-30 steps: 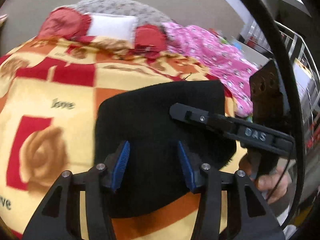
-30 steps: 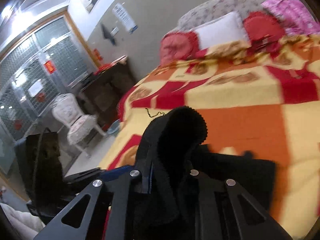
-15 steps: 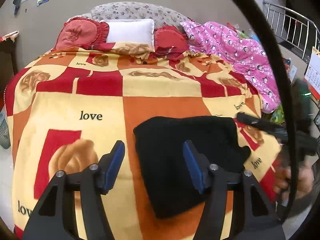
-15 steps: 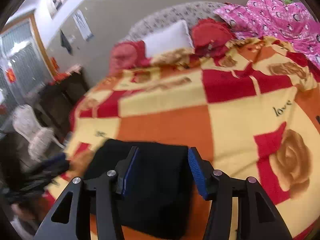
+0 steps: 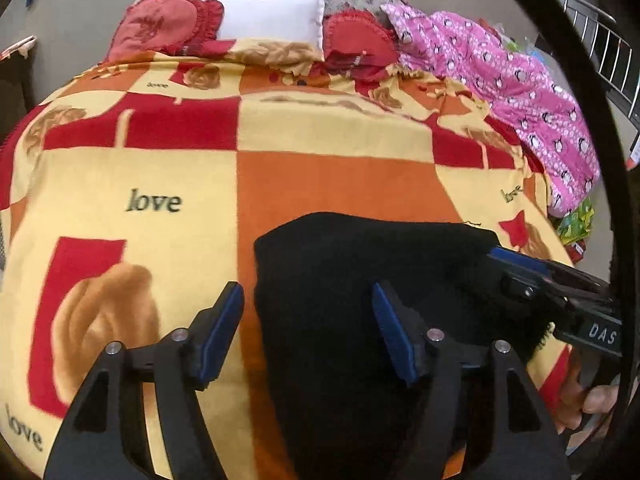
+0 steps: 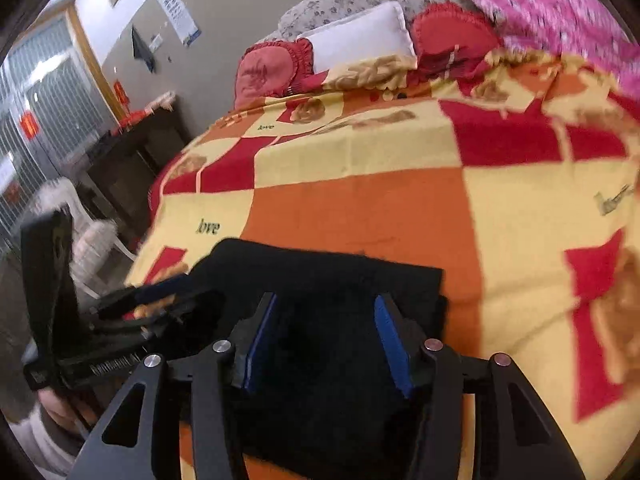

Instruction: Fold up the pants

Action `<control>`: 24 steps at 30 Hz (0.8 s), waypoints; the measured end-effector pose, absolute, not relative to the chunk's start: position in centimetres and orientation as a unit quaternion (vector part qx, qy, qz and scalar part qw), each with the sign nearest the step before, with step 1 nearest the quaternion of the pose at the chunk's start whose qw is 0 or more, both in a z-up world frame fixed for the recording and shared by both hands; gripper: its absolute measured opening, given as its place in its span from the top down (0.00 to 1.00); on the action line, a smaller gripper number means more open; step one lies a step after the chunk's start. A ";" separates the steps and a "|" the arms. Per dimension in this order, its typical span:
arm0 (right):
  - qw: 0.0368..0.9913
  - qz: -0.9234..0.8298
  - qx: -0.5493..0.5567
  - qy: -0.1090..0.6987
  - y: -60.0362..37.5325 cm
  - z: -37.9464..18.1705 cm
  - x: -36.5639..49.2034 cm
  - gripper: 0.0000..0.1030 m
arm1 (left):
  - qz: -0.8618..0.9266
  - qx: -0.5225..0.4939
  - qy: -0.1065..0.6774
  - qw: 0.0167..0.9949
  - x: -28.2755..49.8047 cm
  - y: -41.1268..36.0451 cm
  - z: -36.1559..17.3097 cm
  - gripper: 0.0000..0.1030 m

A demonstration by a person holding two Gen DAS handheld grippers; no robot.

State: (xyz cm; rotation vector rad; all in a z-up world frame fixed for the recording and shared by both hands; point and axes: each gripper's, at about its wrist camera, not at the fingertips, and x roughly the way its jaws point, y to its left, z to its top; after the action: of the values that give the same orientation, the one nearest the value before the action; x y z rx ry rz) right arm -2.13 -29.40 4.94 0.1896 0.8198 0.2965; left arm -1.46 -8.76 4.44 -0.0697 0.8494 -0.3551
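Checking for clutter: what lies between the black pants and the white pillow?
In the left wrist view, only bare patterned blanket lies between the folded black pants and the white pillow.

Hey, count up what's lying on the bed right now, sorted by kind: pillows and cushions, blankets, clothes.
Red cushions: 2
White pillow: 1
Patterned blanket: 1
Pink quilt: 1
Folded black pants: 1
Total: 6
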 end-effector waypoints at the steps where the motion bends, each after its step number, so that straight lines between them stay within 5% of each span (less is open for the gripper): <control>1: 0.905 0.142 0.083 0.392 -29.3 5.4 -2.9 0.39 | -0.172 -0.035 0.401 0.899 -2.1 -8.5 4.9 0.36; 9: 0.912 0.062 0.022 0.405 -29.3 3.4 -8.2 0.32 | -0.180 -0.027 0.413 0.892 -6.6 -8.2 3.5 0.36; 13: 0.912 0.066 0.045 0.401 -30.2 2.1 -8.8 0.27 | -0.170 -0.045 0.416 0.892 -6.7 -8.2 2.2 0.28; 24: 0.928 0.100 0.035 0.357 -28.6 7.2 -9.8 0.27 | -0.155 -0.013 0.401 0.903 -7.1 -8.4 4.1 0.28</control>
State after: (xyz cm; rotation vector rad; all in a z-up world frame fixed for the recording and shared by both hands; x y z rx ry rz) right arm -9.80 -28.58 7.23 0.0727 0.7312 0.2040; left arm -7.14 -8.41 4.15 -0.0268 0.8299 -0.3196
